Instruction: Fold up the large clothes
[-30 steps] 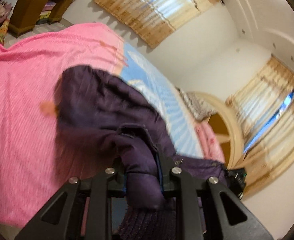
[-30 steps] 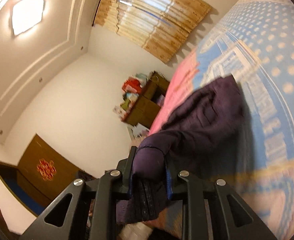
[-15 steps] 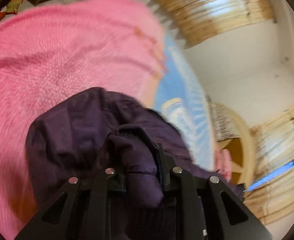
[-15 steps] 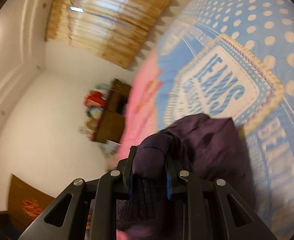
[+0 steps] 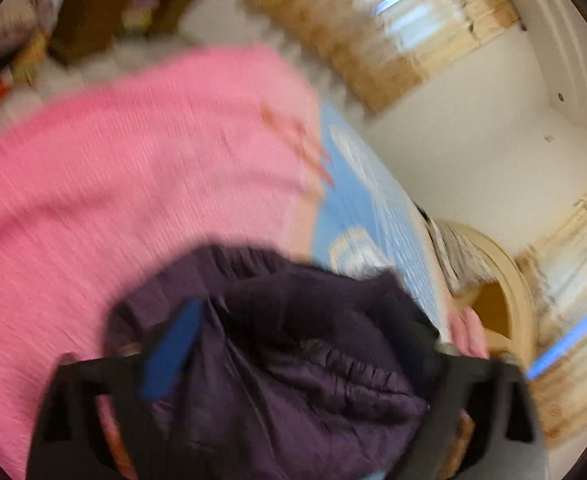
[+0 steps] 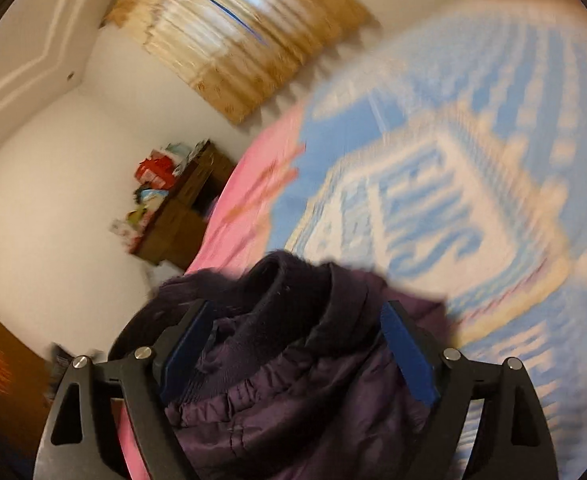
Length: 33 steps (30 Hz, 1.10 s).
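Both fingers [image 6: 407, 354] astride purple jacket [image 6: 293, 392]

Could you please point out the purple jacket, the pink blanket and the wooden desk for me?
purple jacket [image 6: 293, 408]: right wrist view, quilted body.
pink blanket [image 5: 113, 184]: left wrist view, middle of its surface.
wooden desk [image 6: 181, 220]: right wrist view, its front.

Room is evenly lit; daylight glows through the curtains [image 5: 377, 24]. Both views show heavy motion blur, worst on the pink blanket [image 5: 113, 184] and blue bedspread [image 6: 453, 184]. Fisheye edges bend; lettering is probably unreadable.
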Available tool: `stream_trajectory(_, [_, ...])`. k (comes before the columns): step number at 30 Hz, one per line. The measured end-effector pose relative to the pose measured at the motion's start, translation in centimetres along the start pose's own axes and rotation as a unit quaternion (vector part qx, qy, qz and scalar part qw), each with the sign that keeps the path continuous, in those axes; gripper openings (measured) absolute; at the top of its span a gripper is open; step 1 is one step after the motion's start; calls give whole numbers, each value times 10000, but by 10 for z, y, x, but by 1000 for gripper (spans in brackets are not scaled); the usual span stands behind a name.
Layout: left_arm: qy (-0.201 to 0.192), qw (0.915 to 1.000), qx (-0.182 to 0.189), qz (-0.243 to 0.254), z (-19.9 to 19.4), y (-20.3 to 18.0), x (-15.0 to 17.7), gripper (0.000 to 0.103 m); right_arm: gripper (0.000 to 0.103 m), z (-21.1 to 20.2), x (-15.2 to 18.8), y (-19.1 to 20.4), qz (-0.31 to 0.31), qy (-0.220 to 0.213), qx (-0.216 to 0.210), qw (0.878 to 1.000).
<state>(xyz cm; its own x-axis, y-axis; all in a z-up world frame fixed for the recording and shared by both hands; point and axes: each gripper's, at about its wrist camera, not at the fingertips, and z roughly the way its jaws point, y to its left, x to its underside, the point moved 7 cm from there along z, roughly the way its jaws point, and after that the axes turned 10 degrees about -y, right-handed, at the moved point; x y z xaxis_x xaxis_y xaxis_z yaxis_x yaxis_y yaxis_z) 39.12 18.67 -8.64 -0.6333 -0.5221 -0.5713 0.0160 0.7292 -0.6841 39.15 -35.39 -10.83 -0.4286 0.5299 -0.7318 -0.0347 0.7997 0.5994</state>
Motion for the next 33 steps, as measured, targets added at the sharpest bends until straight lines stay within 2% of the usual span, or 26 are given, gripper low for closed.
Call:
stream_trajectory(2, [-361, 9991, -4, 229, -10, -6, -11, 101, 86, -6, -1, 13, -376, 7, -6, 9993])
stream_trajectory(5, [-352, 9900, -429, 1295, -9, -23, 4, 101, 86, -7, 16, 40, -1284, 329, -26, 9912])
stream_trajectory(8, [-97, 9683, -525, 2439, 11, -44, 43, 99, 86, 6, 42, 53, -2200, 691, 237, 9728])
stream_trajectory(11, [-7, 9405, -741, 3315, 37, -50, 74, 96, 86, 32, 62, 41, -2189, 1151, 312, 9684])
stream_trajectory(12, [-3, 9340, -840, 3474, 42, -50, 78, 91, 86, 39, 68, 36, -2168, 1249, 322, 9677])
stream_trajectory(13, [74, 9312, -955, 3517, 56, -43, 84, 85, 86, 46, 72, 30, -2155, 1355, 343, 9665])
stream_trajectory(14, [200, 9327, -949, 3473, 63, -41, 87, 83, 85, 52, 77, 27, -2157, 1472, 339, 9647])
stream_trajectory(16, [503, 9365, -945, 3340, 83, -26, 94, 72, 79, 60, 86, 24, -2319, 1612, 393, 9585])
stream_trajectory(17, [512, 9369, -924, 3331, 83, -23, 95, 69, 70, 62, 89, 26, -2377, 1653, 400, 9563])
stream_trajectory(18, [485, 9376, -868, 3332, 83, -22, 97, 60, 60, 61, 90, 30, -2471, 1640, 392, 9542])
stream_trajectory(19, [466, 9378, -825, 3340, 82, -24, 99, 46, 56, 60, 90, 33, -2548, 1614, 392, 9526])
stream_trajectory(20, [444, 9382, -766, 3346, 79, -26, 99, 39, 46, 60, 92, 38, -2638, 1587, 387, 9507])
stream_trajectory(22, [314, 9349, -657, 3473, 72, -34, 99, 18, 37, 57, 93, 46, -2880, 1495, 411, 9450])
stream_trajectory(23, [222, 9320, -623, 3563, 68, -38, 100, 15, 32, 55, 92, 50, -2944, 1438, 421, 9439])
stream_trajectory(25, [-68, 9253, -658, 3733, 58, -49, 96, 12, 30, 47, 86, 57, -2957, 1251, 434, 9460])
stream_trajectory(27, [-299, 9314, -507, 3592, 44, -58, 86, 11, 29, 38, 74, 62, -2845, 1007, 422, 9525])
stream_trajectory(33, [-840, 9424, -290, 3224, 19, -71, 58, 11, 29, 16, 44, 85, -2487, 239, 200, 9681])
